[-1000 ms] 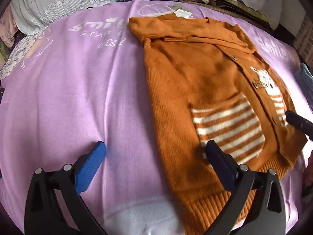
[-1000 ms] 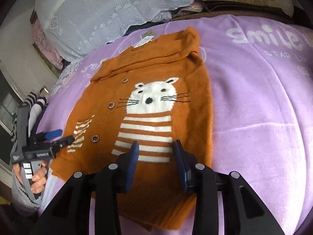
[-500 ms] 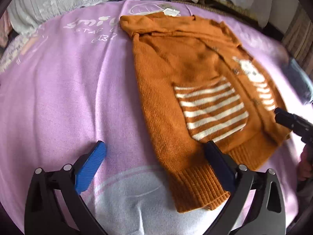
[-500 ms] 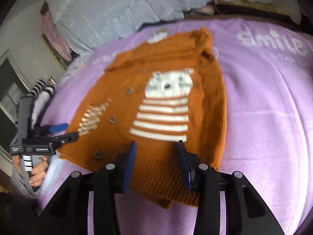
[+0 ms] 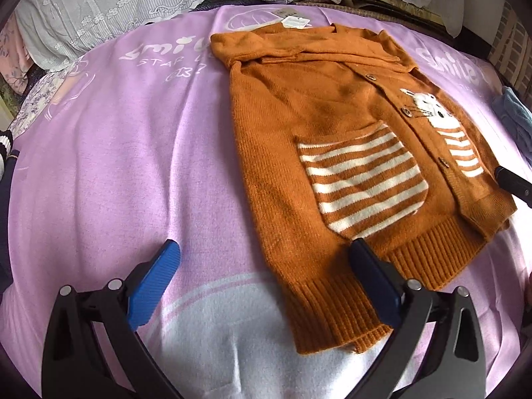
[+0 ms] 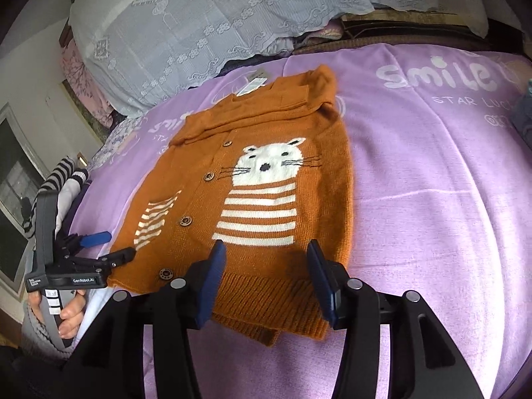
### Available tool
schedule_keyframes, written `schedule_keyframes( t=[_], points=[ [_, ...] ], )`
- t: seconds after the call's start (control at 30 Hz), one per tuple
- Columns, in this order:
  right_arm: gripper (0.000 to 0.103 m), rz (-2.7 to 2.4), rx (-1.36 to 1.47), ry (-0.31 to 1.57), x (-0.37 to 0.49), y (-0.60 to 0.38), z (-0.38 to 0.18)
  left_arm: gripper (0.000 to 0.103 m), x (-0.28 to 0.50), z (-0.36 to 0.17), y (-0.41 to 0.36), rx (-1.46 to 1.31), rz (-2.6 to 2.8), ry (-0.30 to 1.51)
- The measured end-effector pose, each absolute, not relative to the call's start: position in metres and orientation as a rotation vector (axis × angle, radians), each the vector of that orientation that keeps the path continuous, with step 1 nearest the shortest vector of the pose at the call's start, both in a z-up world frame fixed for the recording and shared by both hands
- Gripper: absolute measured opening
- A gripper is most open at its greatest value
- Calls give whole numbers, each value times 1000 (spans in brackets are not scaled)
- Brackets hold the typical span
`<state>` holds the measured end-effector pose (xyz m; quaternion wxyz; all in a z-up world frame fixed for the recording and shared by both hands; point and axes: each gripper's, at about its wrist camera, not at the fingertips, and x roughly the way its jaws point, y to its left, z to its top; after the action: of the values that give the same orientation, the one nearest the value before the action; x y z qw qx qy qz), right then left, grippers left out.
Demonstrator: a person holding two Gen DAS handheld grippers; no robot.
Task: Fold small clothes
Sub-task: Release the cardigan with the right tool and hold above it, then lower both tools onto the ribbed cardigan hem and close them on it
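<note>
Orange knit, a small cardigan is lying flat, front up, on a lilac blanket that is covering a bed. Its sleeves are sitting folded across the top, below the collar, where a paper tag is poking out. A white cat face over white stripes is showing on one front panel, a striped pocket on the other, with a row of brown buttons running between them.

The right gripper is hovering just over the ribbed hem, its jaws opening with nothing pressed between the blue pads; the hem is showing beneath the gap. The left gripper is standing wide at the cardigan's other lower corner, one pad over bare blanket and the other over the ribbed hem, gripping nothing. In the right wrist view a hand is wrapping that gripper's handle.

Pale lace-edged bedding is lying heaped beyond the blanket's far edge.
</note>
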<state>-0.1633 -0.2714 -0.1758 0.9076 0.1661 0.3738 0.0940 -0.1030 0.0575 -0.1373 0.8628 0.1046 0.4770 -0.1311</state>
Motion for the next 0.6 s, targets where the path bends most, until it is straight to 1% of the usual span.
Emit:
schedule_keyframes(
  t=[0.13,0.33,0.53,0.6],
  points=[
    [51,199,341,773,-165,-271,-176,99,-105,-137,59,217,-271,999],
    [54,193,341,826,-159,-270,-187,99,-107,-137,61,215,-272,998],
    [55,191,345,799,-165,-271,-181,98,-107,-135,64,196,-291,1006],
    [59,183,360,773,-170,-277,-176,98,-106,-133,70,151,-325,1019]
  ],
)
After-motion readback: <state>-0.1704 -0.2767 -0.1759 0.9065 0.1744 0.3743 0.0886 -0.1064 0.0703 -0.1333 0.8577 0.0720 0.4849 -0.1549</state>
